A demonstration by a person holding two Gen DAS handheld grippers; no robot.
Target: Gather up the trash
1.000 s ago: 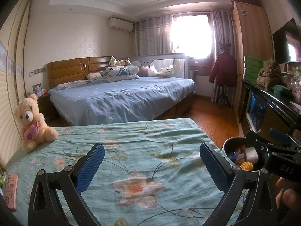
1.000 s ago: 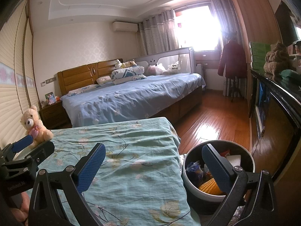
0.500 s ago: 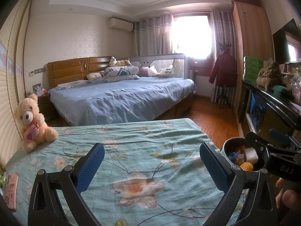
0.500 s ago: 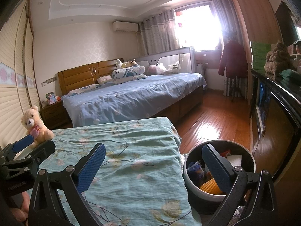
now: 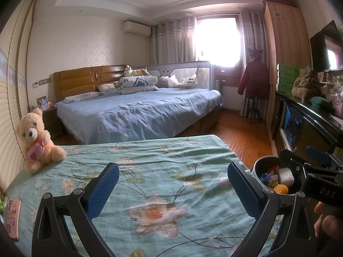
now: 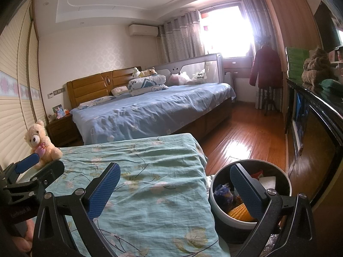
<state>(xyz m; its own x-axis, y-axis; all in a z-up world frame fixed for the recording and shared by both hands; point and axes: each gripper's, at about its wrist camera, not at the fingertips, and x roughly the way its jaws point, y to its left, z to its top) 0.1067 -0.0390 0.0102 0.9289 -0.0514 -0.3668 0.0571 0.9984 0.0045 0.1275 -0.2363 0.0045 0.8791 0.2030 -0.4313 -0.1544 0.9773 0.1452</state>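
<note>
Both of our grippers are wide open and hold nothing. Our left gripper hangs over the green flowery bedspread, with its two blue pads spread far apart. Our right gripper hangs at the right edge of that same bed, partly over the trash bin.

We can see the bin standing on the wood floor, just beside the bed. It has trash in it: a yellow corn cob, a blue wrapper, something white and a bit of red.

A teddy bear sits on the far left side of the bedspread. A pink phone lies near the left edge. Past our bed is a big blue bed with pillows.
</note>
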